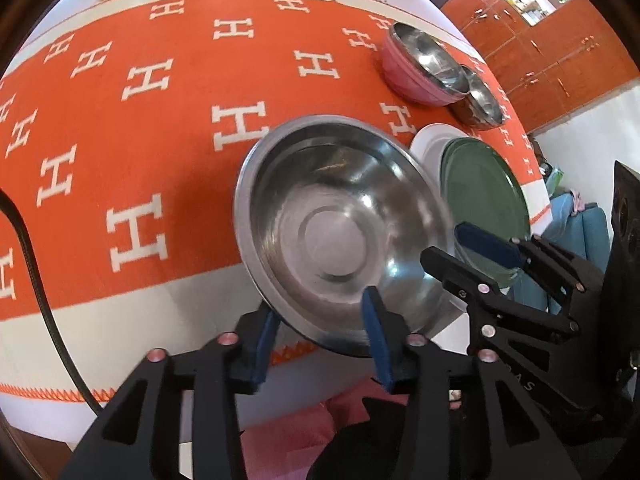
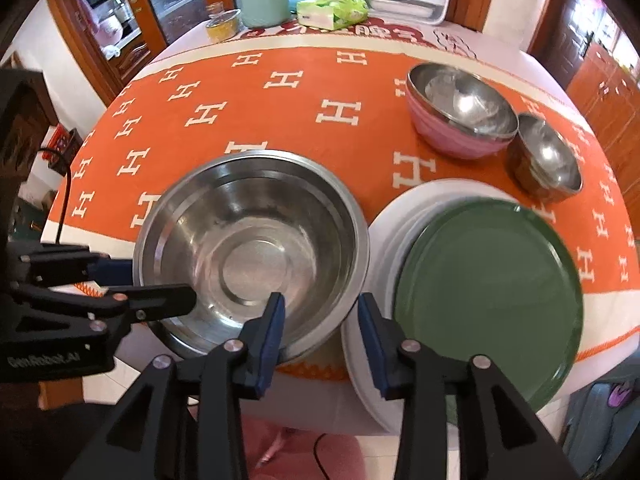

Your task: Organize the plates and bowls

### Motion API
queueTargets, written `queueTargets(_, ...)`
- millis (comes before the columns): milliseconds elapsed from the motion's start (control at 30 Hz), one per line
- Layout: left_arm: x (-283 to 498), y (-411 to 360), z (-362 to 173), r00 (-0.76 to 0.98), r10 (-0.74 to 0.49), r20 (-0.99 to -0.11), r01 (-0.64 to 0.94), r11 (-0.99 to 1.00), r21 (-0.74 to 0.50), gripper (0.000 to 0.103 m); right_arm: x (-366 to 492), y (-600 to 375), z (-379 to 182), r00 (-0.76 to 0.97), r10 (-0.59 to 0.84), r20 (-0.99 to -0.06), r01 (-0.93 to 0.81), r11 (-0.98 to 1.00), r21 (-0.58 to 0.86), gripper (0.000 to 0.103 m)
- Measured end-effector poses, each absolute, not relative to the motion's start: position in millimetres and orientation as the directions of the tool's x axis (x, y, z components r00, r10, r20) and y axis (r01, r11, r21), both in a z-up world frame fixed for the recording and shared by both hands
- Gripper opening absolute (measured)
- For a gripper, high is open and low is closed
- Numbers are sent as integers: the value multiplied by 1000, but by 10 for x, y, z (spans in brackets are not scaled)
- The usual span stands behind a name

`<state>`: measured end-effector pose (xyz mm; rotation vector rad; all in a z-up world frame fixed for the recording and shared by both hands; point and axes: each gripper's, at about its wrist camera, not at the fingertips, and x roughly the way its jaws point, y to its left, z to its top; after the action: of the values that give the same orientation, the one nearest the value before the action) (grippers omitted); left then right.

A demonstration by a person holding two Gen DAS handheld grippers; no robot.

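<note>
Left gripper (image 1: 322, 340) spread, straddling steel basin (image 1: 340, 232) rim at 6 o'clock; right gripper (image 2: 322, 340) spread likewise; green plate (image 2: 488, 300) at 3 o'clock.

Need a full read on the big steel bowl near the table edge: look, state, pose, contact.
The large steel bowl is shiny bare metal with a wide rolled rim, stepped walls and a flat round base. It is empty and upright on the orange cloth, its near side past the table edge, beside the white plate. The left gripper and right gripper straddle its rim, jaws parted and not pressing.
</note>
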<state>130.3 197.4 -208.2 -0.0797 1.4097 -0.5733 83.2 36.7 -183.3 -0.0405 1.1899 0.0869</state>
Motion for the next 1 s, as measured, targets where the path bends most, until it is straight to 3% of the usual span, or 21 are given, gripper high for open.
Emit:
queueTargets(100, 1338, 1985, -2008, 45, -420, -907, 354, 855, -379, 53, 834, 372, -1748, 390, 33, -920, -120, 993, -16, 52)
queueTargets(400, 1396, 2088, -1826, 47, -433, -900, 401, 833, -380, 66, 884, 350, -1618, 440, 9, -898, -132, 990, -55, 53)
queueTargets(1000, 1561, 2022, -1261, 239, -446, -863, 433, 844, -316, 67, 981, -2, -1223, 591, -65, -804, 9, 997, -74, 53)
